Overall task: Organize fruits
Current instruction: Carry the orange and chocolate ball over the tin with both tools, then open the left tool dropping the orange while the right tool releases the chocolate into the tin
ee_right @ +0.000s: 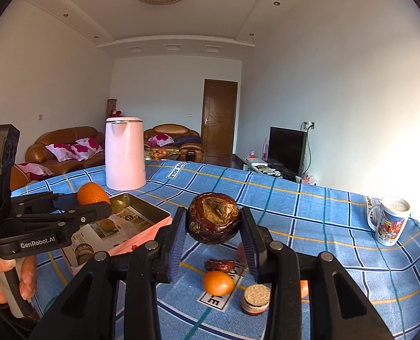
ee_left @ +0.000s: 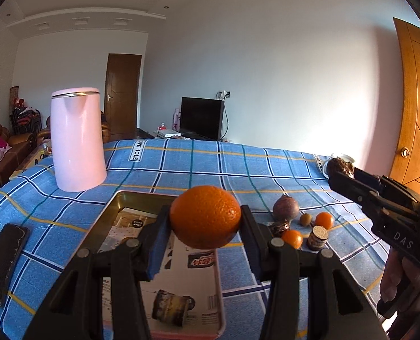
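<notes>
My left gripper (ee_left: pixel 205 219) is shut on a large orange (ee_left: pixel 205 216) and holds it above the metal tray (ee_left: pixel 116 204); it also shows in the right wrist view (ee_right: pixel 92 194). My right gripper (ee_right: pixel 214 221) is shut on a dark brown wrinkled fruit (ee_right: pixel 214 218), held above the tablecloth; in the left wrist view that fruit (ee_left: pixel 340 165) shows at the right. On the cloth lie a purple fruit (ee_left: pixel 285 212), two small oranges (ee_left: pixel 324 220), a small brown fruit (ee_left: pixel 306 219) and a dark date (ee_right: pixel 219 265).
A pink kettle (ee_left: pixel 78 138) stands behind the tray. A black phone (ee_left: pixel 4 257) lies at the left. A printed mug (ee_right: pixel 389 221) stands at the far right. A small corked jar (ee_right: pixel 255 299) stands among the fruits; another lies in the tray (ee_left: pixel 170 307).
</notes>
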The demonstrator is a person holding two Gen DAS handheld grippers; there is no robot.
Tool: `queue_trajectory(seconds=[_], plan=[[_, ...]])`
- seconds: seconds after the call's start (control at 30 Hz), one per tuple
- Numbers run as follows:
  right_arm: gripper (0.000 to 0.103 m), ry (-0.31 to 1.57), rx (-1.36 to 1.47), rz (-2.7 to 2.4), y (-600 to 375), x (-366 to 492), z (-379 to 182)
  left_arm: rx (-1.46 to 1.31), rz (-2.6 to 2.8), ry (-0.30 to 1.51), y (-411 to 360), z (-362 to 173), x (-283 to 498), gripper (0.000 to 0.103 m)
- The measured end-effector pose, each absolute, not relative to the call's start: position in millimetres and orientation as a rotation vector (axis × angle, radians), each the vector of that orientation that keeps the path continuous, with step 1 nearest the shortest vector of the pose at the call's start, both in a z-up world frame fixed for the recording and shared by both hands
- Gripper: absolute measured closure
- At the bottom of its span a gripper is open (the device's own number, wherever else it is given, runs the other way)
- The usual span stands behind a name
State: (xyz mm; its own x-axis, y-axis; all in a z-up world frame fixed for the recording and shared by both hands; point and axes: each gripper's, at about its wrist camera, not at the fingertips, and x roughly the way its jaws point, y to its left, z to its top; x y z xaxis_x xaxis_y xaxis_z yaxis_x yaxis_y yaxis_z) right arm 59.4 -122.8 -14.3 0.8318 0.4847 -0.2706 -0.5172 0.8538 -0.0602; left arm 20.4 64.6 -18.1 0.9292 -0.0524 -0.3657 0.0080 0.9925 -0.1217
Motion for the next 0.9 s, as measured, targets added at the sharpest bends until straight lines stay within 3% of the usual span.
queue_trajectory(seconds=[0.3,0.9], plan=[[0.064,0.31,-0.178,0.642,-63.5,77.3,-18.4,-0.163,0.076,0.389,109.4,-28.9,21.0,0.053],[0.064,0.627,-0.294,0.766,42.7,113.4,-71.7,-0.199,0.156,0.494,150.9,-61.1,30.3,0.053]])
